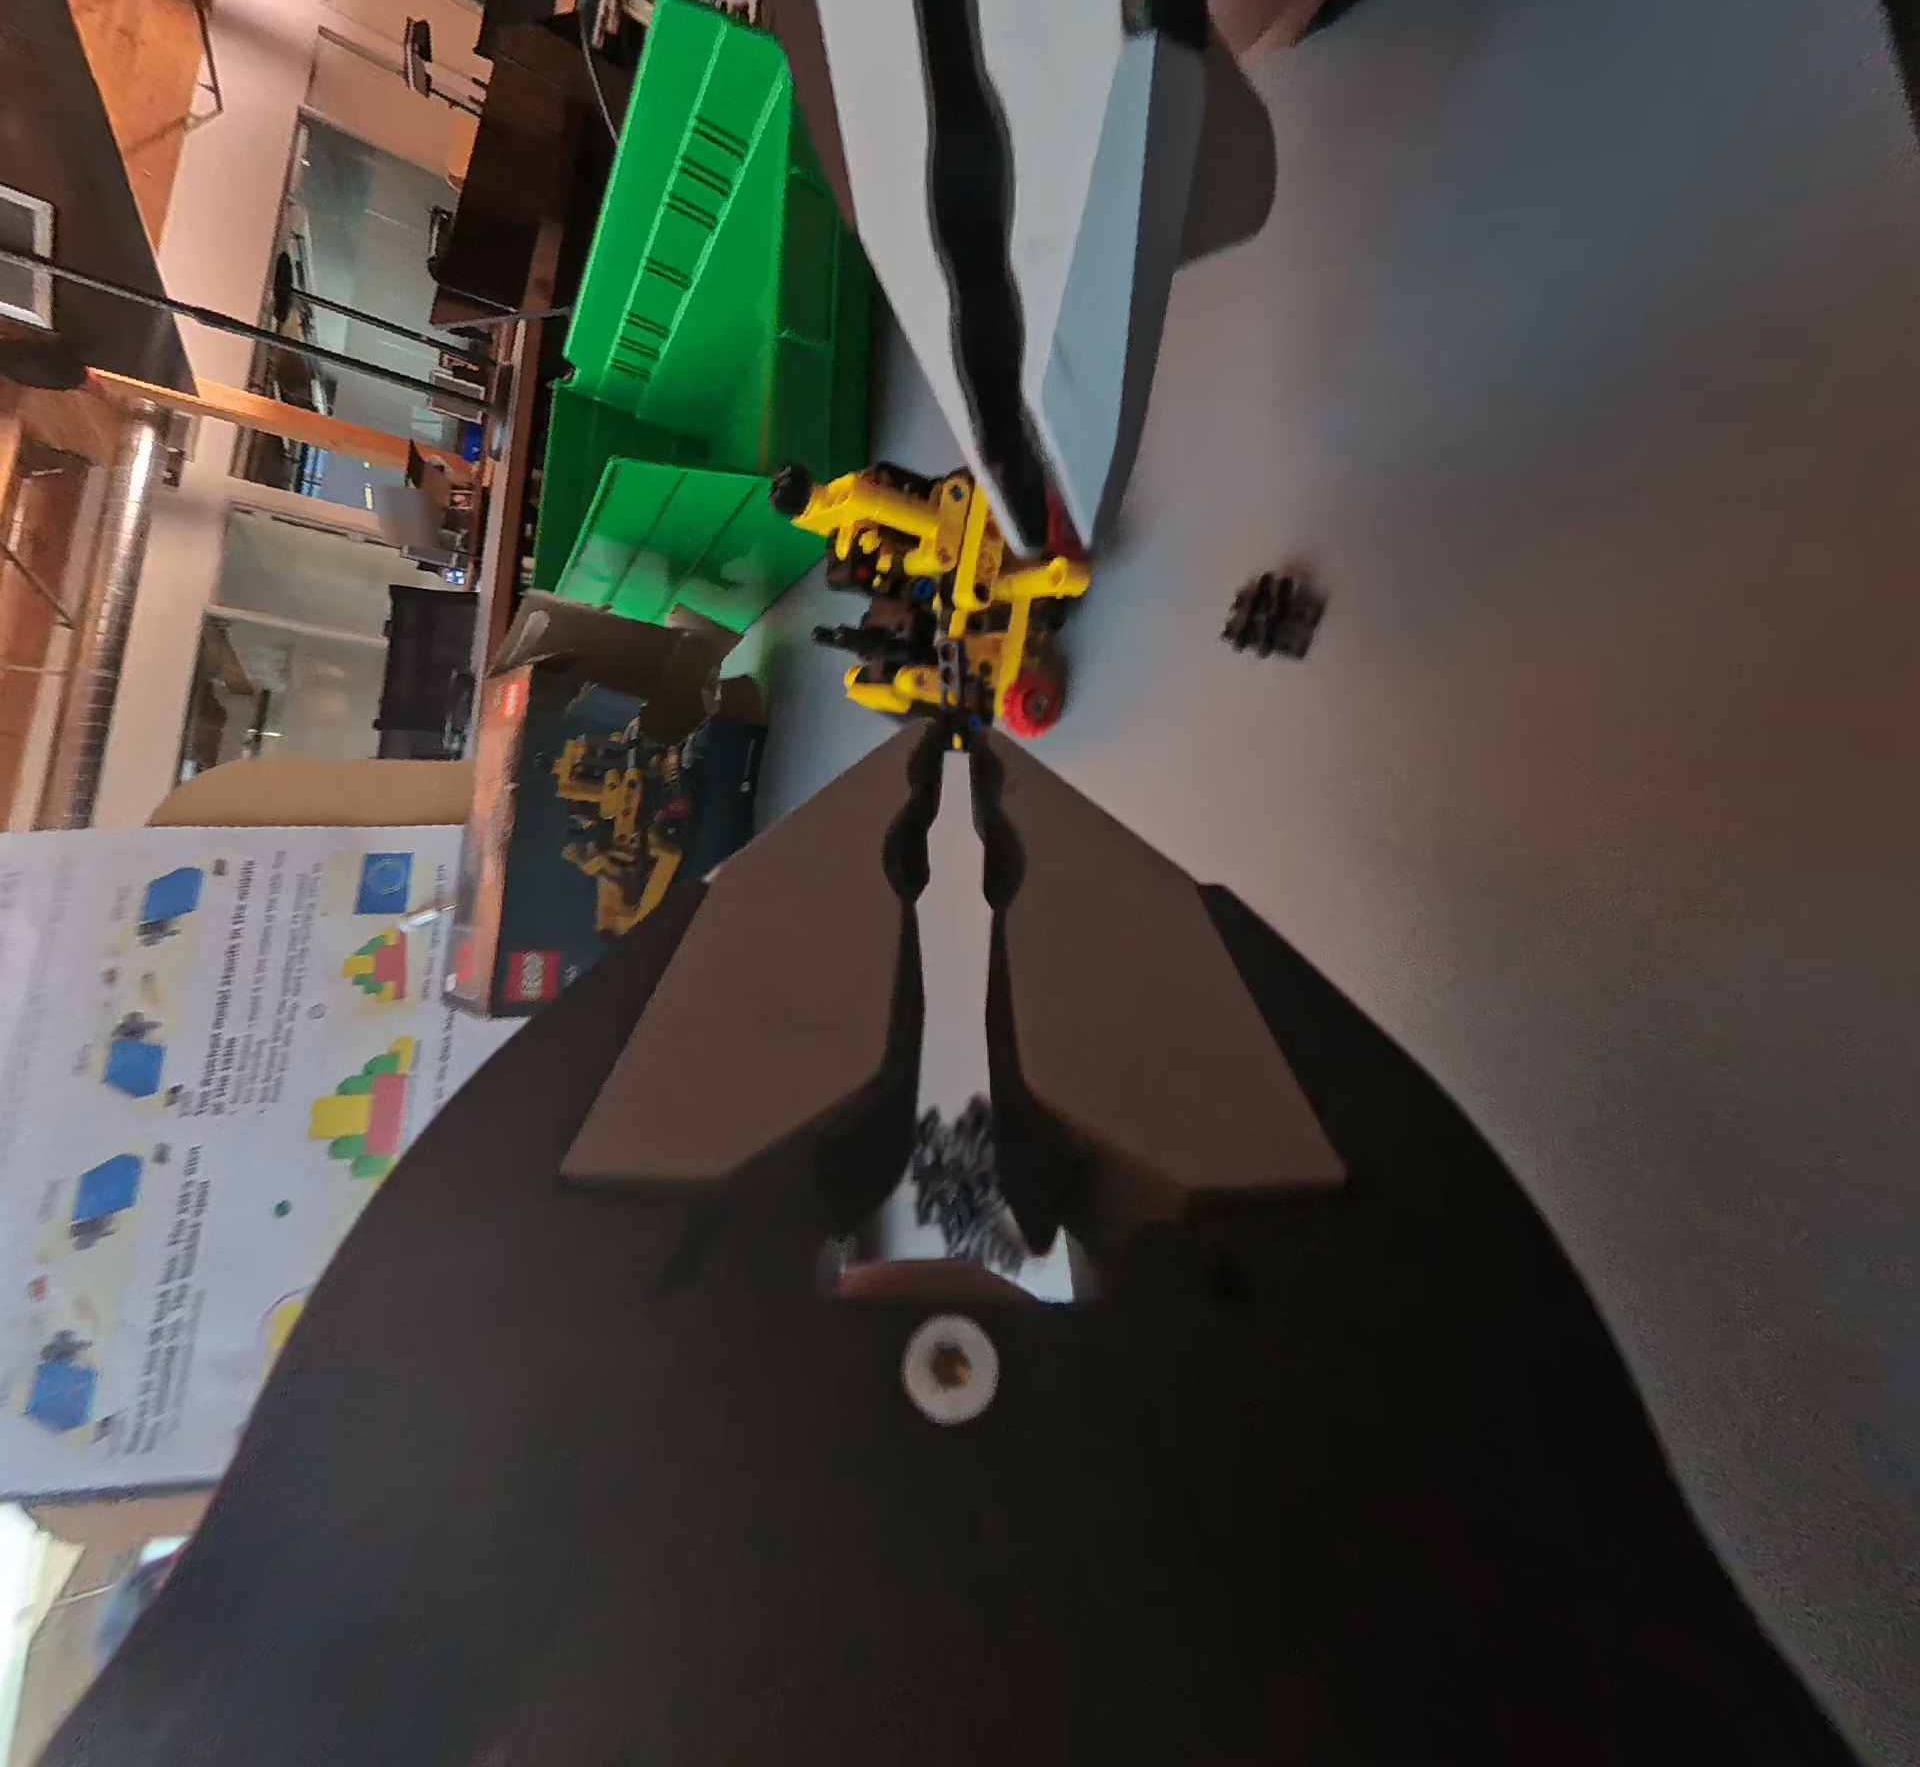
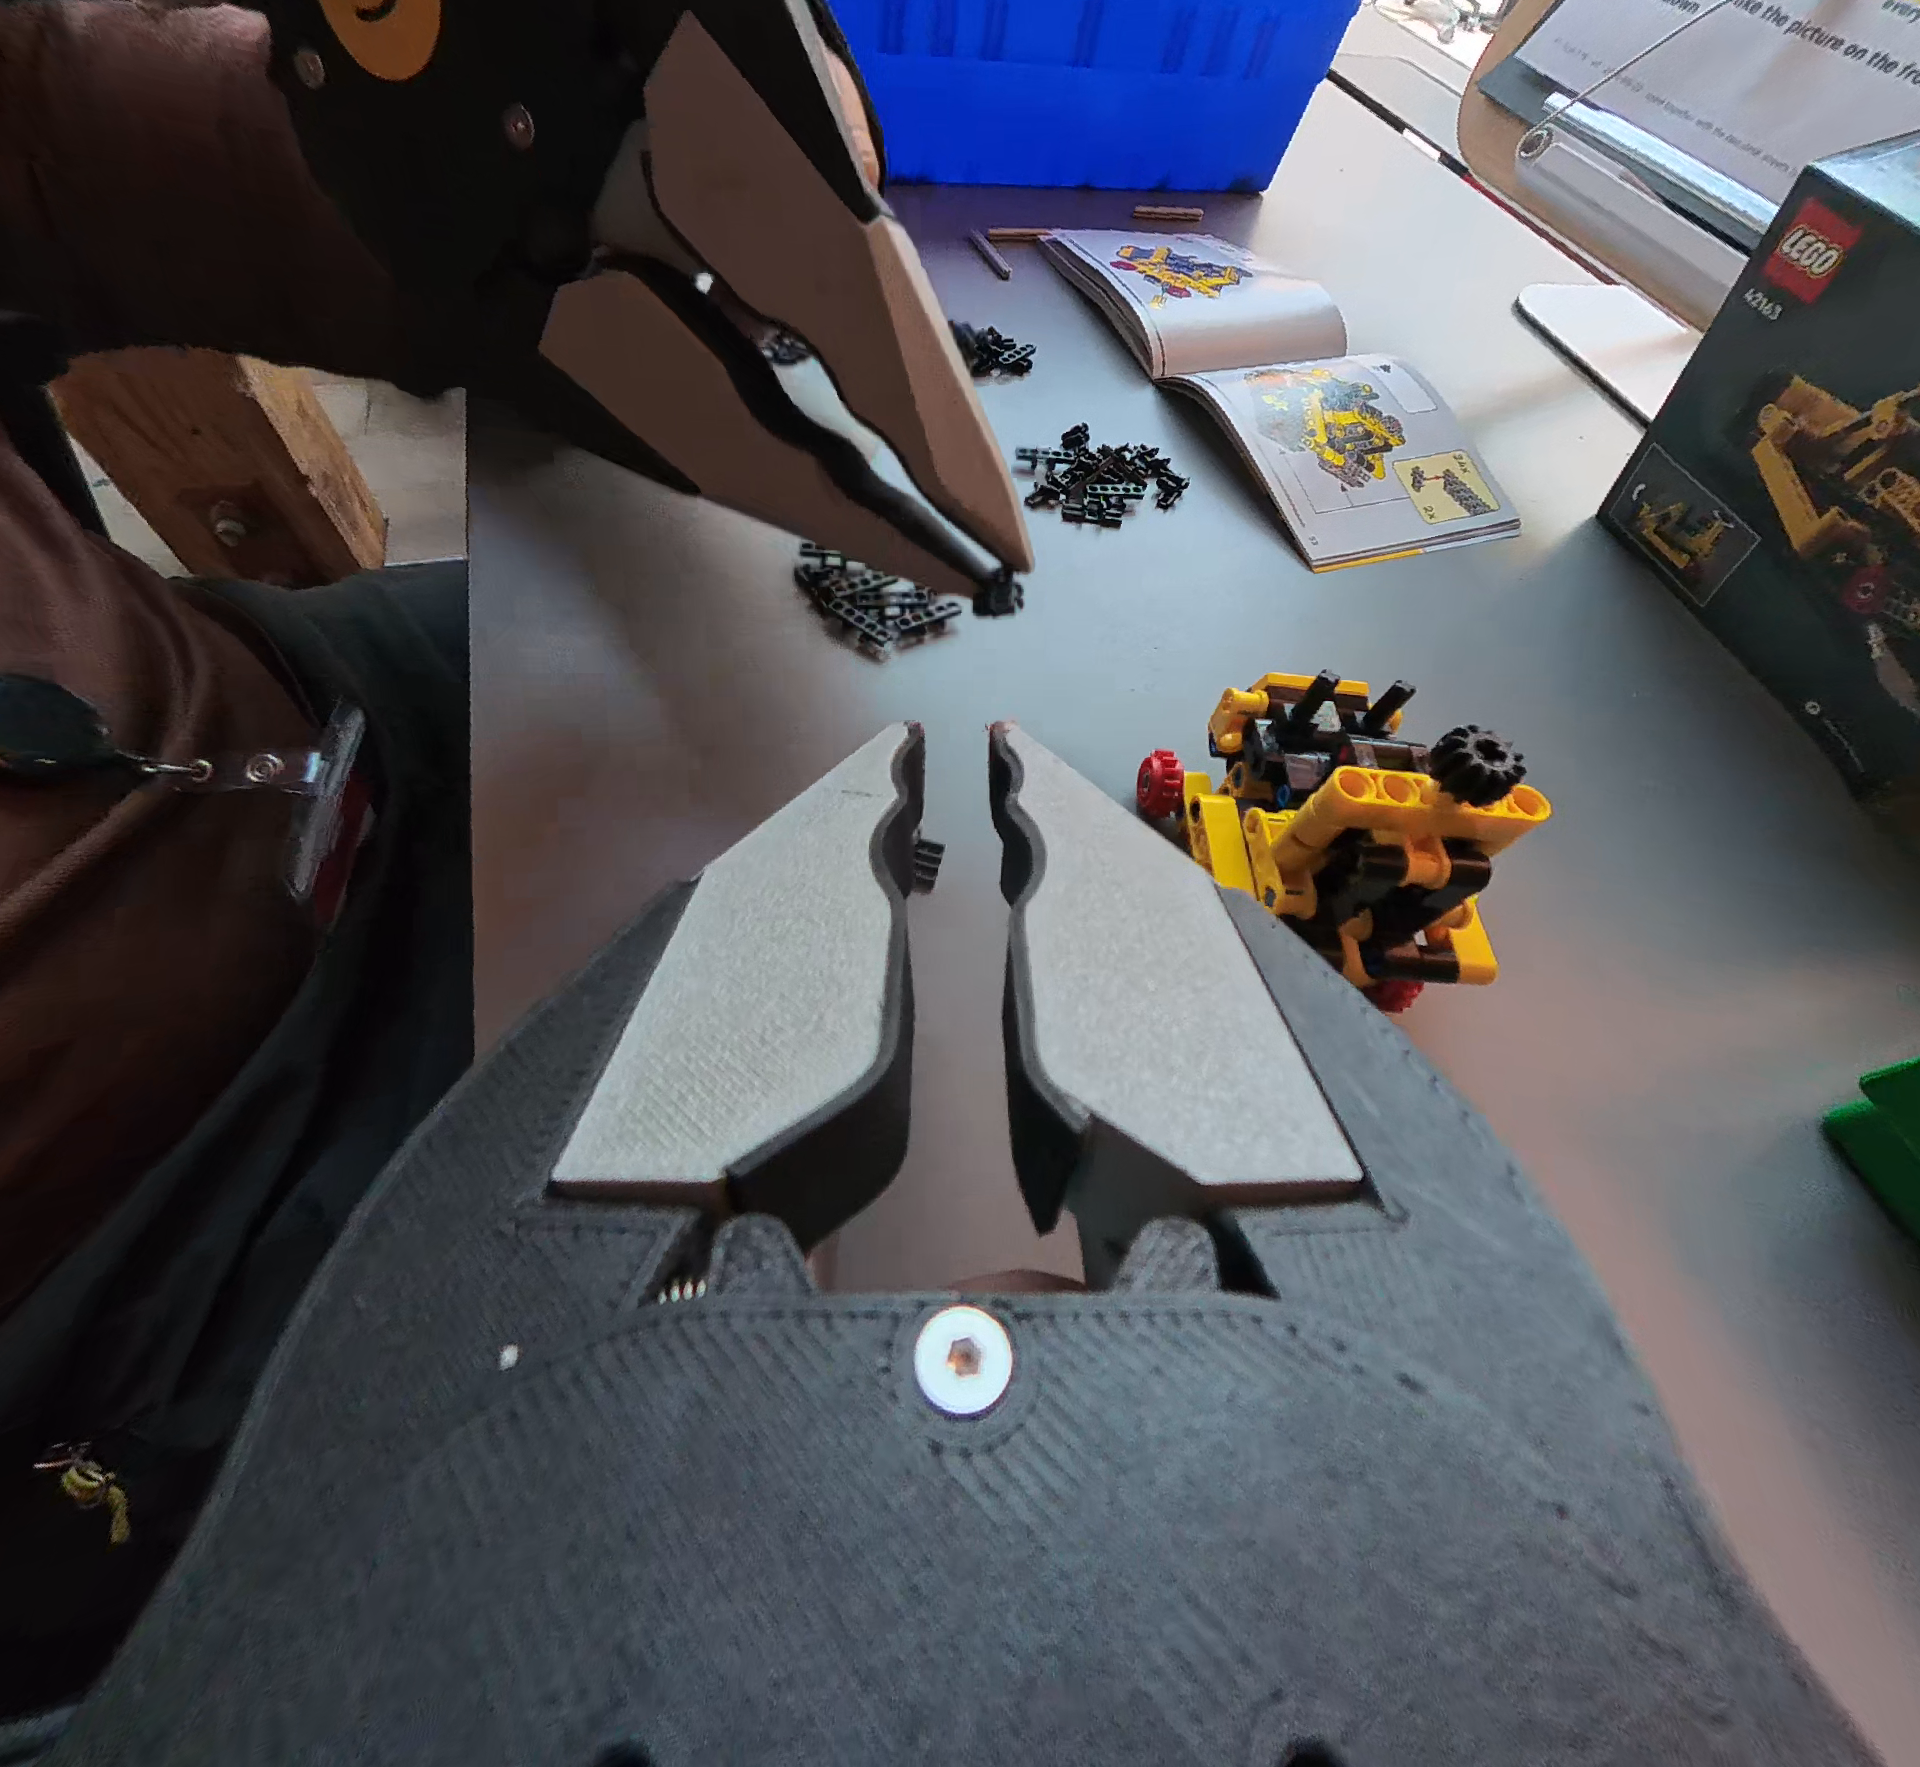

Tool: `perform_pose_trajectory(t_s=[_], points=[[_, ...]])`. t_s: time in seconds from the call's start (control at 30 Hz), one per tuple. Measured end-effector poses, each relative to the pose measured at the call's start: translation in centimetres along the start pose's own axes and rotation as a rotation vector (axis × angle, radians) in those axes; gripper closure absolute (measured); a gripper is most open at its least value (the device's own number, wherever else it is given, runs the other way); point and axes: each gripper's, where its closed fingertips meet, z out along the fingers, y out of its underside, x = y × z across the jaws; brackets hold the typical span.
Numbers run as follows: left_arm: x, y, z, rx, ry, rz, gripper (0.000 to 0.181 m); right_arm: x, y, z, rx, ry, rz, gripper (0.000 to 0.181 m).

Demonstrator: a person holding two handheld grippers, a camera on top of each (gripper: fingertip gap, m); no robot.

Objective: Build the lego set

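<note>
Right wrist view: the right gripper [image 2: 954,730] hovers low over the grey table [image 2: 1558,1146] with its jaws a little apart and nothing between them; a single small black piece [image 2: 925,860] lies on the table under its left finger, likely the next pick. Ahead and to the left, the left gripper [image 2: 997,574] points down with its tips pinched on a small black link [image 2: 1000,593] at the edge of a pile of black links [image 2: 868,600], so it seems to be drawing one piece out of the supply. A second pile [image 2: 1101,476] lies further back, near the open booklet [image 2: 1278,387], which is spread flat where the current step can be read. The yellow model [image 2: 1361,834], a half-built vehicle with red hubs and a black gear, rests just right of the right gripper, close enough to receive parts. The set's box [image 2: 1787,450] stands at the right edge, a blue bin [image 2: 1060,24] at the back.

In the left wrist view the left gripper [image 1: 956,741] shows nearly closed tips, the link itself too blurred to make out, with green bins [image 1: 707,283] behind the model [image 1: 945,595]
</note>
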Motion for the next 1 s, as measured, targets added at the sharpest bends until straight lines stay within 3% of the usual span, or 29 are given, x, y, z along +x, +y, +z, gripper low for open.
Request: perform_pose_trajectory(t_s=[0.2, 0.4, 0.6, 0.83, 1.0], points=[[-3.9, 4.3, -5.5, 0.027, -0.051, -0.116, 0.179, -0.1, -0.8, -0.6, 0.068, -0.035, 0.037, 0.172], [-6.6, 5.6, -8.3, 0.192, -0.097, -0.222, 0.179, 0.1, -1.0, -0.8, 0.083, -0.035, 0.049, 0.171], [-7.7, 9.0, -8.5, 0.219, -0.076, -0.356, 0.179, 0.6, -1.5, -1.4, 0.136, -0.043, 0.103, 0.168], [-8.0, 12.5, -8.0, 0.134, -0.117, -0.418, 0.180, 2.2, -2.0, -2.5, 0.214, -0.036, 0.237, 0.161], [-7.6, 12.8, -7.5, 0.146, -0.086, -0.460, 0.179, 3.6, -2.3, -3.4, 0.276, -0.003, 0.294, 0.157]])
